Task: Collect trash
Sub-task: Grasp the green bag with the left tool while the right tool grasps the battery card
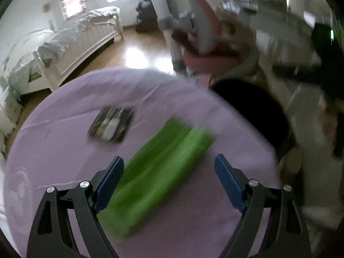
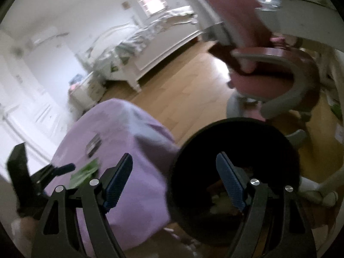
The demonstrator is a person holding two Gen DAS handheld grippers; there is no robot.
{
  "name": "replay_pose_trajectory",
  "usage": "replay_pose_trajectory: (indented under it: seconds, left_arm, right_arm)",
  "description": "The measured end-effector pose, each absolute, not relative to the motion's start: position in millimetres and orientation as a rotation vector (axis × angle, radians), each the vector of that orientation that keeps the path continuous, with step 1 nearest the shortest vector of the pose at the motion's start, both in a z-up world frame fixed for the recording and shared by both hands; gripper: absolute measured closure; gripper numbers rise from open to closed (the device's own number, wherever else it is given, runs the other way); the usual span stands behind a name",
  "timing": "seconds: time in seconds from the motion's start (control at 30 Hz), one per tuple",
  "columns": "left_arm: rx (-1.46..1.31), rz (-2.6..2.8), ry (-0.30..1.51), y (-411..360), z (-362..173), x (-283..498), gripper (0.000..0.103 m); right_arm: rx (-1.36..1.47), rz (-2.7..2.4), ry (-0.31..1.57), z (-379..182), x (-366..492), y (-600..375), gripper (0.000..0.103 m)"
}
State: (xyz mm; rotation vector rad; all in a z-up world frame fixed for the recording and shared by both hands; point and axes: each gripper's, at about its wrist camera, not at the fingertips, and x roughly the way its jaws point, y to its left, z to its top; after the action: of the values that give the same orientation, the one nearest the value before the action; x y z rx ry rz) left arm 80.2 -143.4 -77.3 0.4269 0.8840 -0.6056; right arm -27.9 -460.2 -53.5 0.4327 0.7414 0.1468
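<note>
Left gripper (image 1: 169,169) open above green wrapper (image 1: 154,176) on purple table (image 1: 53,150); dark packet (image 1: 111,126) beside it. Right gripper (image 2: 174,169) open, empty, over black bin (image 2: 234,142).

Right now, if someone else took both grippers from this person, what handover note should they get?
Left gripper: jaws open, empty, hanging over the green wrapper, not closed on it.
Right gripper: jaws open, empty, above the near rim of the black trash bin.
The green wrapper lies flat on the purple tablecloth; a dark printed packet lies beyond it, apart. The bin stands on the floor beside the table; something seems to lie inside, but it is too dark to identify.
Done: nothing that can be confirmed.
Left: both items still on the table, probably the green wrapper first, then the packet.
</note>
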Motion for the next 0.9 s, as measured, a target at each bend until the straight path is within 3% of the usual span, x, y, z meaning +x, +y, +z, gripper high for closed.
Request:
replay_pose_trajectory:
  seconds: [0.3,0.37,0.4,0.5,0.9]
  left_arm:
    - [0.437,-0.739,0.936,-115,-93,115,0.018]
    - [0.438,-0.744,0.927,-114,-92,114,0.029]
    - [0.428,-0.741,0.917,-112,-90,114,0.040]
    - [0.361,-0.741,0.935,-102,-87,112,0.051]
    - [0.161,-0.547,0.955,0,-81,69,0.058]
  right_arm:
    - [0.193,0.397,0.791,-24,5,-364,0.024]
    - [0.145,0.449,0.800,-19,17,-342,0.024]
    - [0.127,0.466,0.806,-17,24,-333,0.024]
    - [0.085,0.490,0.832,-15,43,-310,0.024]
    - [-0.112,0.525,0.975,-43,121,-192,0.024]
